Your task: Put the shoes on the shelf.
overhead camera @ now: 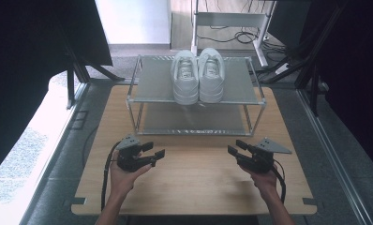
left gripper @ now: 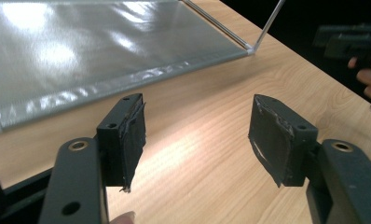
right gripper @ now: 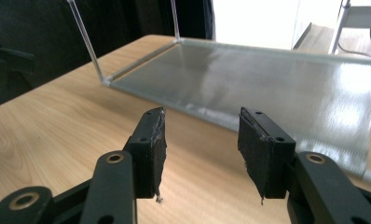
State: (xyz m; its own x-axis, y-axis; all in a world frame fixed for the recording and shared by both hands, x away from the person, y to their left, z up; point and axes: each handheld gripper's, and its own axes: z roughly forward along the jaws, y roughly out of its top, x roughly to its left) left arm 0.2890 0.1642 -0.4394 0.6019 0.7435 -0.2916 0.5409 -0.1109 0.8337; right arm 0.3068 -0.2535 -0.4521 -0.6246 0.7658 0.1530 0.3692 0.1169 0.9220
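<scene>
I have both grippers low over the front of the bench [overhead camera: 194, 187], each released with nothing between its jaws: the left gripper [overhead camera: 154, 153] aims right and the right gripper [overhead camera: 235, 149] aims left, so they face each other across bare wood. The pair of white sneakers [overhead camera: 197, 75] stands side by side, touching, on the top tier of the two-tier shoe rack [overhead camera: 152, 100], toes toward me and well apart from both grippers. I judge the shoes sit squared up there because shelving them is the job. In the left gripper view, the rack's lower shelf [left gripper: 81, 51] lies bare just ahead.
</scene>
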